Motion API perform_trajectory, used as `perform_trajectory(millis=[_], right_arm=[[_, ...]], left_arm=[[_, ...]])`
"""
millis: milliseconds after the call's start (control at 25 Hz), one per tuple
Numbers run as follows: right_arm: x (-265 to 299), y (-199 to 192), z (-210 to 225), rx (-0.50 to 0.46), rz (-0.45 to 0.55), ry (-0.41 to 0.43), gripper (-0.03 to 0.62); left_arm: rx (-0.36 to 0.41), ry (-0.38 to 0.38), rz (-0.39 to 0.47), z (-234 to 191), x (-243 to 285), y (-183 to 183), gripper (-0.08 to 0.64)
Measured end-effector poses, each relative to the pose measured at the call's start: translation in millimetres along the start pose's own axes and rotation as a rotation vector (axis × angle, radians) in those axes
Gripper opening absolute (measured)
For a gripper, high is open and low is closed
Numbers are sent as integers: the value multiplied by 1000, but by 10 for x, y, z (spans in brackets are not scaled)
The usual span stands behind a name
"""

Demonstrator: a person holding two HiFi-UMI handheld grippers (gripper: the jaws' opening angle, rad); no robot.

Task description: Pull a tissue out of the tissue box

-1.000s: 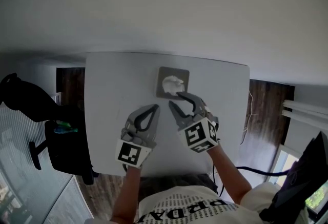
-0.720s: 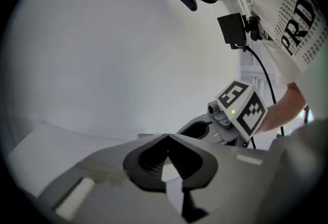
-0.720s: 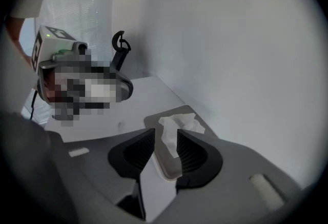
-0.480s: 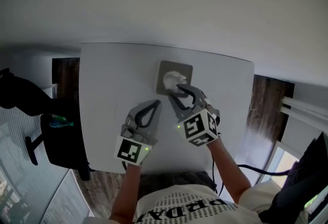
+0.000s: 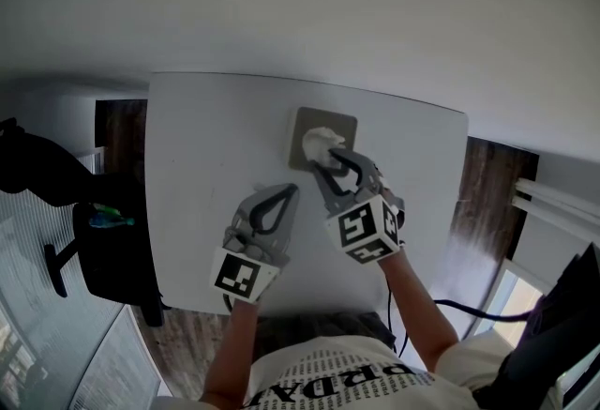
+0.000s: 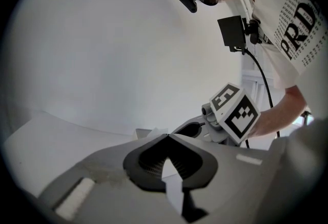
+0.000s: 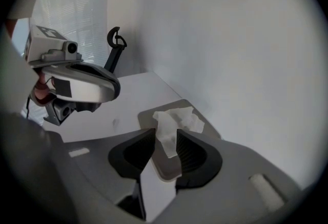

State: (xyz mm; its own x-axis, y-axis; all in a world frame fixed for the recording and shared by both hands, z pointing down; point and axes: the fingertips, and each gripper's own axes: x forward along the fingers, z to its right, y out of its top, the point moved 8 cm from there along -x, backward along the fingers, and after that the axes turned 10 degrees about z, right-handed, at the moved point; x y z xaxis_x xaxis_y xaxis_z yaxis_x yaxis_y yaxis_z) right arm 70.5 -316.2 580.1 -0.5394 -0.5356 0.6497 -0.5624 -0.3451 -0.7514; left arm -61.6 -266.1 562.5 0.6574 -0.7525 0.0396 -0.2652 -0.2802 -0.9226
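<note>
- White square tabletop (image 5: 197,164): flat grey tissue box (image 5: 345,125) sits near the far edge, right of middle. A crumpled white tissue (image 5: 319,142) stands out of its slot.
- Right gripper (image 5: 333,158): jaws apart, straddling the tissue tuft, no clamp visible.
- Left gripper (image 5: 289,190): jaws together, empty, nearer the near edge, clear of the box.
- My read: bite low on the tuft with full pad contact, then draw straight up, slowly. The box looks light and may lift, so the left gripper could pin its rim.

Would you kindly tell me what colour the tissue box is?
Greyish-brown tissue box, clearest in the right gripper view.
</note>
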Motion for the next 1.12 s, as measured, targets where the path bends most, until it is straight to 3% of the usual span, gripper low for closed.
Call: perform_trajectory(millis=[160,240,440,520,1120], right_arm=[[-6,-9,2,-8,-7,-14,111],[-13,-26,19,-14,-11,-27,62],[-13,-49,24,6,-5,-32,53],[-11,-51,22,-1,-10,-43,9],[-128,29,2,20,5,-30,9]], left_arm=[[-4,3,-1,-5,-33,-18,-6],[-7,2,-2,-1,-40,-19,-6],[-13,-7,6,18,-41,-17,-6],[-11,-10,4,28,-48,-15,-8],[6,-15,24,99,-113,97,-6]])
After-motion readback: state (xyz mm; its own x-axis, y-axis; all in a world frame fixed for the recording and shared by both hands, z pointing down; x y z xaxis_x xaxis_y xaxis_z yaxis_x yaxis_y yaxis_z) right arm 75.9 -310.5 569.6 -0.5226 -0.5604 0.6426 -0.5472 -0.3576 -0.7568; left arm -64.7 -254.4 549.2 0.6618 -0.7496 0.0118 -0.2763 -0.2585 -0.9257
